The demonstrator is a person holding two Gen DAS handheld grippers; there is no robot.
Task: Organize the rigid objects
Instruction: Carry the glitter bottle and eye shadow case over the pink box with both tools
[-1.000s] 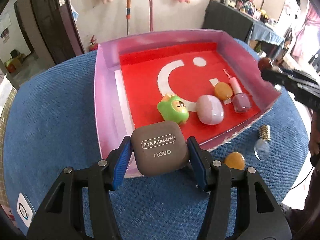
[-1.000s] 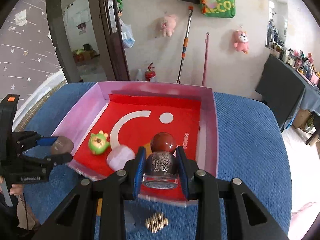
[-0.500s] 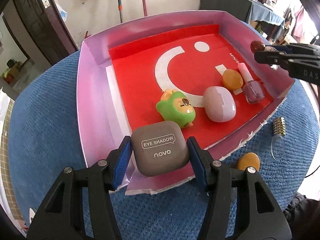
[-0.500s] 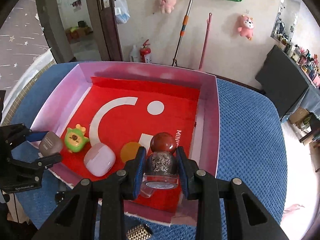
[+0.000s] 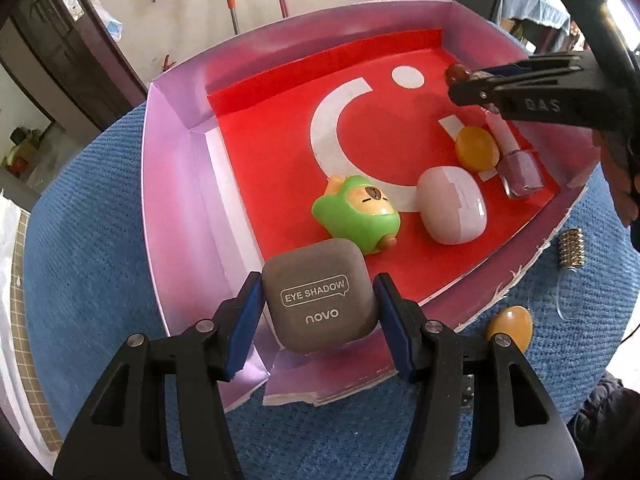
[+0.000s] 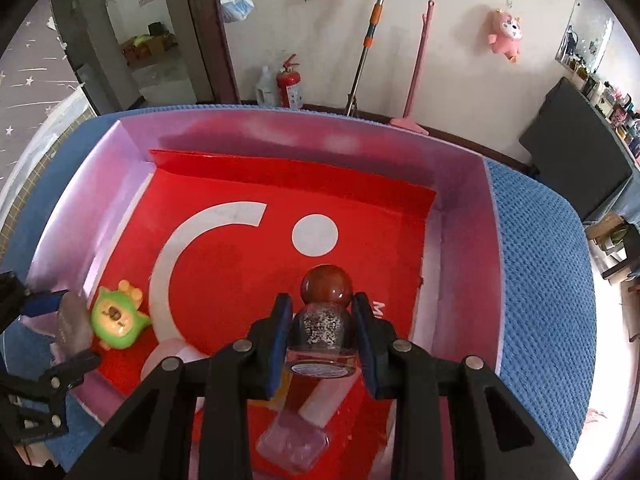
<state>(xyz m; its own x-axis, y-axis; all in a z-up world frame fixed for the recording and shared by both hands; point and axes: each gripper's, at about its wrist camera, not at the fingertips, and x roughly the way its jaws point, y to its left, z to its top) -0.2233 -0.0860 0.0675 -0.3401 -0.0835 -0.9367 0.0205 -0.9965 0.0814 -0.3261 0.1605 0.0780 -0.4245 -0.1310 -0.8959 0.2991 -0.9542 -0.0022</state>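
My left gripper (image 5: 318,306) is shut on a grey eye shadow case (image 5: 320,294), held over the near left corner of the pink tray (image 5: 176,184) with the red floor. My right gripper (image 6: 322,334) is shut on a small glitter bottle (image 6: 322,330) with a round brown cap (image 6: 326,284), above the tray's right half; it shows too in the left wrist view, where the right gripper (image 5: 472,86) reaches in from the right. On the tray floor lie a green toy (image 5: 358,214), a pale pink case (image 5: 452,210), an orange stone (image 5: 476,148) and a nail polish bottle (image 5: 518,164).
The tray sits on a blue knitted cover (image 5: 80,240). Outside its near right edge lie another orange stone (image 5: 510,324), a clear bulb (image 5: 568,304) with a gold screw base (image 5: 572,246). A person's hand (image 5: 622,184) holds the right gripper.
The right gripper has carried the bottle from outside the tray's near right edge to above the tray floor. The left gripper has shifted slightly farther over the tray's corner, still gripping the case.
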